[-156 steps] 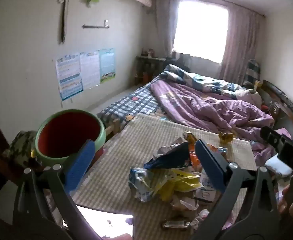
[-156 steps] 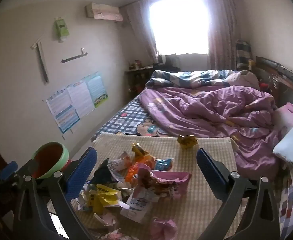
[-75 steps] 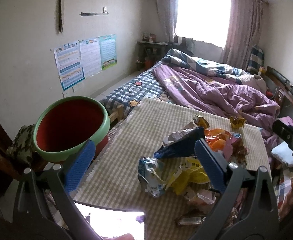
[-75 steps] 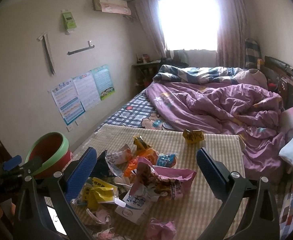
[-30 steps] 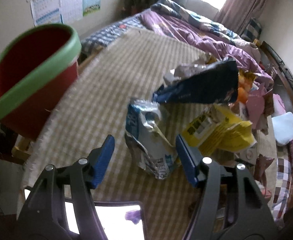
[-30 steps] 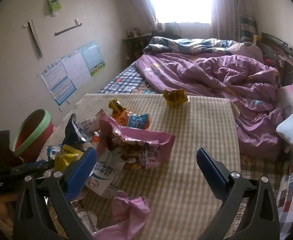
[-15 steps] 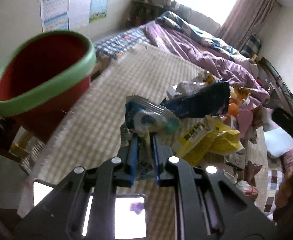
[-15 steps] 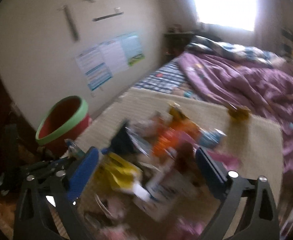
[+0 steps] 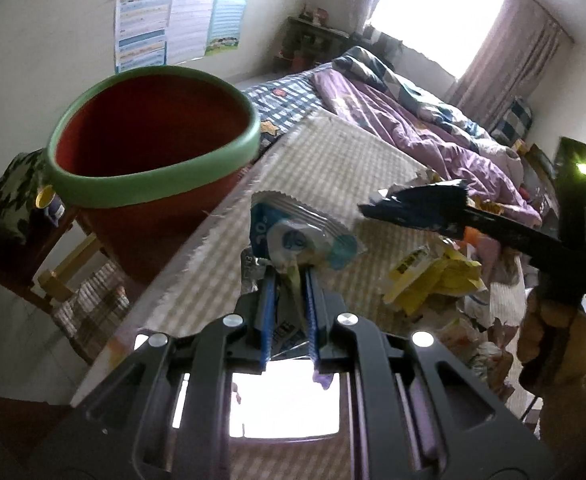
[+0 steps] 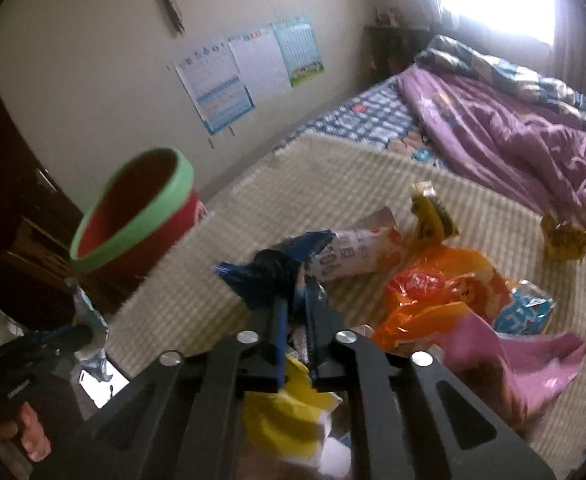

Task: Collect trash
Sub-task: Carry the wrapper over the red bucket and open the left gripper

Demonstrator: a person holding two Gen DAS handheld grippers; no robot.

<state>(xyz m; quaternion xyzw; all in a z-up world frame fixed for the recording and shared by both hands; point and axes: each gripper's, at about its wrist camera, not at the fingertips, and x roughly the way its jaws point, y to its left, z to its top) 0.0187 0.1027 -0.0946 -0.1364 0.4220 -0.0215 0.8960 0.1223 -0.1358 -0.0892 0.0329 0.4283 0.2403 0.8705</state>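
My left gripper (image 9: 289, 280) is shut on a crumpled blue and silver wrapper (image 9: 301, 236), held above the checked mat's left edge, just right of the red bin with a green rim (image 9: 153, 148). My right gripper (image 10: 296, 300) is shut on a dark blue snack bag (image 10: 269, 276), lifted over the trash pile. That bag also shows in the left wrist view (image 9: 417, 208), and the bin in the right wrist view (image 10: 133, 216). Orange (image 10: 441, 284), pink (image 10: 513, 360) and yellow (image 10: 281, 416) wrappers lie on the mat.
The checked mat (image 10: 353, 184) covers the foot of a bed with a purple quilt (image 10: 513, 120). A bright phone screen (image 9: 285, 404) lies below my left gripper. The bin stands on a wooden stand (image 9: 53, 276) beside the mat. Posters (image 10: 249, 76) hang on the wall.
My left gripper has lifted the blue and silver wrapper higher beside the bin. My right gripper has swung left and shut on the dark blue bag, which was open half a second ago.
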